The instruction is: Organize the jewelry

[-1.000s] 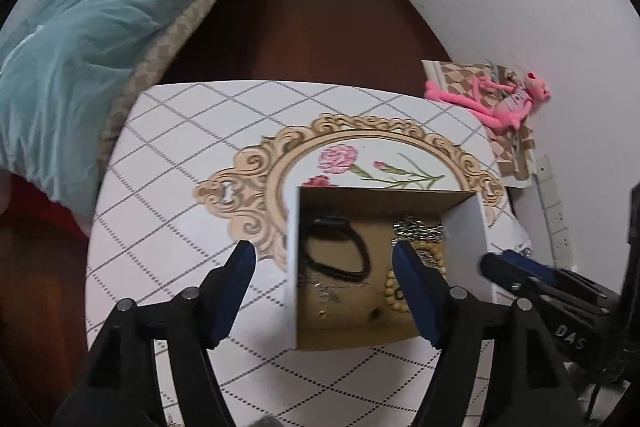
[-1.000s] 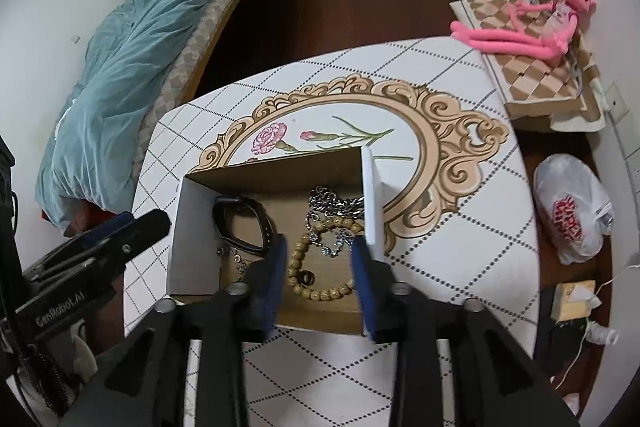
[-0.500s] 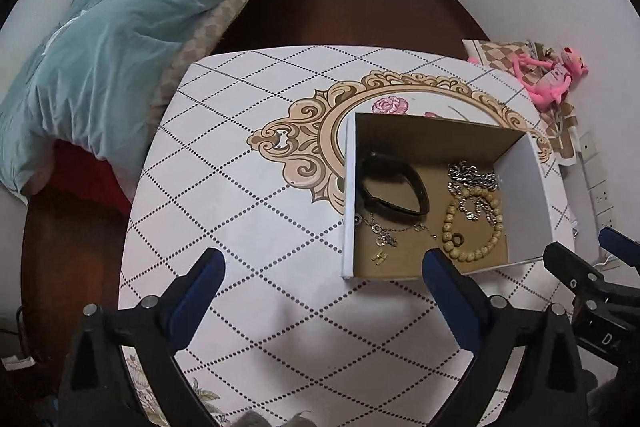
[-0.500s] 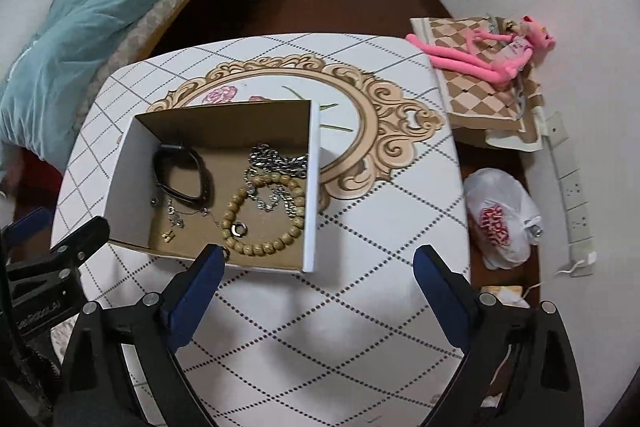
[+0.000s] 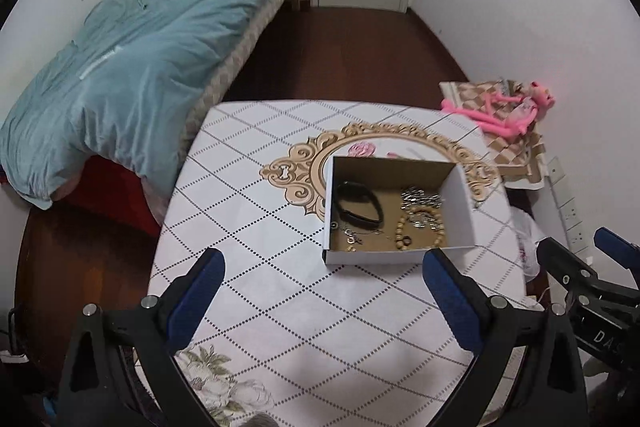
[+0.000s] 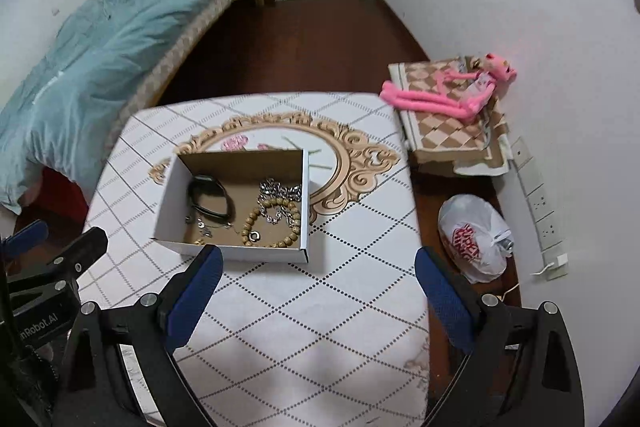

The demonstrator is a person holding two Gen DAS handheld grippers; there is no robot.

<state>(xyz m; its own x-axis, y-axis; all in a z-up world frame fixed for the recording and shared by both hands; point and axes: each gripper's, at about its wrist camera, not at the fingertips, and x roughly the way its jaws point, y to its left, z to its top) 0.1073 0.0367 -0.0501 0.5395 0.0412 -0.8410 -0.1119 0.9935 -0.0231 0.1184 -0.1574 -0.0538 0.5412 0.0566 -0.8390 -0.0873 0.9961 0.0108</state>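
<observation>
**Where everything sits from my two wrist views**

I see the open white cardboard box [image 6: 236, 201] on the diamond-patterned white tablecloth [image 6: 320, 299], toward the table's far half. In it, the black band [image 6: 209, 197] lies left, the silver chain [image 6: 280, 189] at the back right, the wooden bead bracelet [image 6: 276, 223] before that chain, and a thin pendant necklace [image 6: 204, 223] before the band. Left of the table is the blue-quilted bed [image 5: 132, 67]; right of it, on the floor, the pink plush toy [image 6: 448, 95] lies on a checkered cushion [image 6: 440, 131], with a white plastic bag [image 6: 472, 239] nearer me.

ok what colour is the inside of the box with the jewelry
Plain cardboard brown inside the white open cardboard box, clearest in the right wrist view.
</observation>
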